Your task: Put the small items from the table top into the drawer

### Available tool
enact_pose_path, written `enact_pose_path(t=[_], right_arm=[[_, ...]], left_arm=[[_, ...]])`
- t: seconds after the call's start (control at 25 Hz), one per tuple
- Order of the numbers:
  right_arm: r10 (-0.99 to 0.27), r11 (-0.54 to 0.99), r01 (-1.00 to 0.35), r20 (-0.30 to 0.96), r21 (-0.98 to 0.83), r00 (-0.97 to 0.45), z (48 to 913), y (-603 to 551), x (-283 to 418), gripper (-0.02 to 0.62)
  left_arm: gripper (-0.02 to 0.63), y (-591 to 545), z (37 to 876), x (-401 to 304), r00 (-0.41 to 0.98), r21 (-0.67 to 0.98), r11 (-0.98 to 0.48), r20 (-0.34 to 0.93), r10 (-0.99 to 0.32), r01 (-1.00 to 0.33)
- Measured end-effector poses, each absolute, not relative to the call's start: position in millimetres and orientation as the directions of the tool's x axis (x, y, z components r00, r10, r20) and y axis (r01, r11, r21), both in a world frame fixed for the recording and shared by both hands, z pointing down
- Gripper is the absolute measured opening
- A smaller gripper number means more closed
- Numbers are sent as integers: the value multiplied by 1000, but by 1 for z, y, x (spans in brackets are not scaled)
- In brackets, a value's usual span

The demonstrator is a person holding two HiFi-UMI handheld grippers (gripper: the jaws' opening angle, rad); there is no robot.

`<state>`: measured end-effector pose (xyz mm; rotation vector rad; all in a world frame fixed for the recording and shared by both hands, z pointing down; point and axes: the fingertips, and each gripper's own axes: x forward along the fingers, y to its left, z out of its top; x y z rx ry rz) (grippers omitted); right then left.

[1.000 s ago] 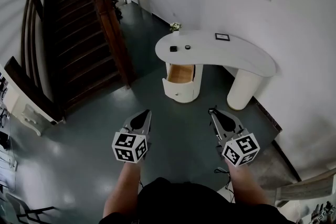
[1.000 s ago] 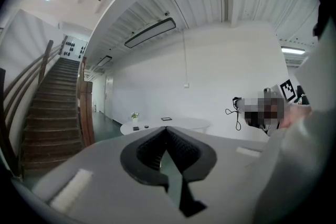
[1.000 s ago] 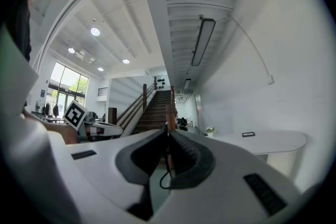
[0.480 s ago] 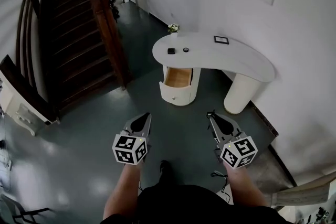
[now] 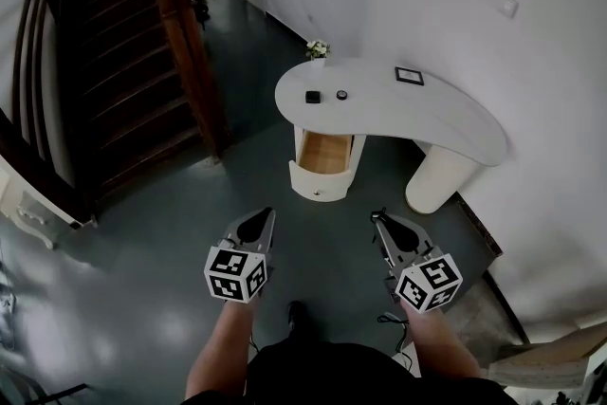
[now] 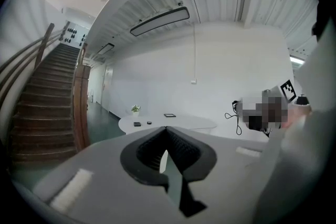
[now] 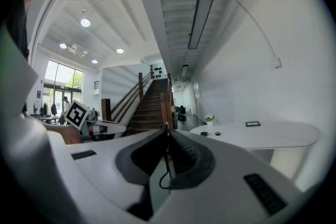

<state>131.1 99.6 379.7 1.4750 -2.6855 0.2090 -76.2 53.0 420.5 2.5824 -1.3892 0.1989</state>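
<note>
Standing well apart from the worktop (image 5: 417, 116), holding left gripper (image 5: 265, 212) and right gripper (image 5: 379, 215) with fingers pressed together, empty. Small items (image 5: 312, 97) sitting on the worktop, open drawer (image 5: 325, 155) under it. Likely needing walking closer first.

The head view looks steeply down over the left gripper (image 5: 266, 212) and right gripper (image 5: 378, 214), the table (image 5: 417, 109) well ahead. Each gripper view sits low, facing level along its jaws; all three share table and stairs (image 5: 104, 62).
</note>
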Motion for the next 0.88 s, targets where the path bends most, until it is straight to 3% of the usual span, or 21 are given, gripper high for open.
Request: enact_pose_path(t=[0.88], right_arm=[[-814, 550, -832, 179, -69, -553, 390, -29, 43, 29]], left_arm=[[11, -66, 437, -152, 562, 156, -540, 204, -801, -827]])
